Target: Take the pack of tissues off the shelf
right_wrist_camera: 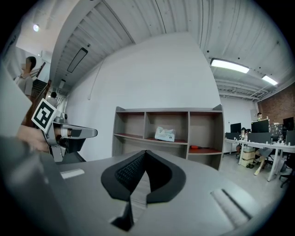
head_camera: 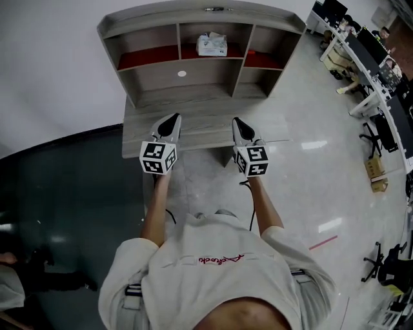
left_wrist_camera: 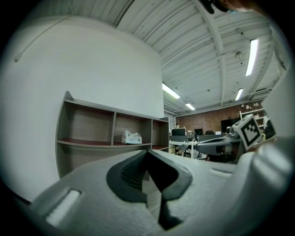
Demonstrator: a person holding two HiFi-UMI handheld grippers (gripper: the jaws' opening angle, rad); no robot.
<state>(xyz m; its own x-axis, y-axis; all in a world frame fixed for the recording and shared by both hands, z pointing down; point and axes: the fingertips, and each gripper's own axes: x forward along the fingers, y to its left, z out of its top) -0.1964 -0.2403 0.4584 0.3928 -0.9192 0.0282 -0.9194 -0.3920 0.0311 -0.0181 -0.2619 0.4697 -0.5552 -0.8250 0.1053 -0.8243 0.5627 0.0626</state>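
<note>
The pack of tissues (head_camera: pixel 211 44) is white with pale print and lies in the middle upper compartment of the wooden shelf unit (head_camera: pixel 139 19). The same pack (left_wrist_camera: pixel 132 137) shows far ahead in the left gripper view, and the pack (right_wrist_camera: pixel 165 134) likewise in the right gripper view. My left gripper (head_camera: pixel 173 120) and right gripper (head_camera: pixel 237 122) hover side by side over the front of the desk (head_camera: pixel 200 132), well short of the shelf. Both are shut with nothing between the jaws. Their closed tips point toward the shelf: left gripper (left_wrist_camera: pixel 147 152), right gripper (right_wrist_camera: pixel 146 153).
A small red-orange object (right_wrist_camera: pixel 196 147) lies in the right compartment. The shelf stands against a white wall. Office desks with seated people (head_camera: pixel 361 51), chairs (head_camera: pixel 371 132) and cardboard boxes (head_camera: pixel 376 174) fill the right side. A dark glass surface (head_camera: pixel 64 193) lies left.
</note>
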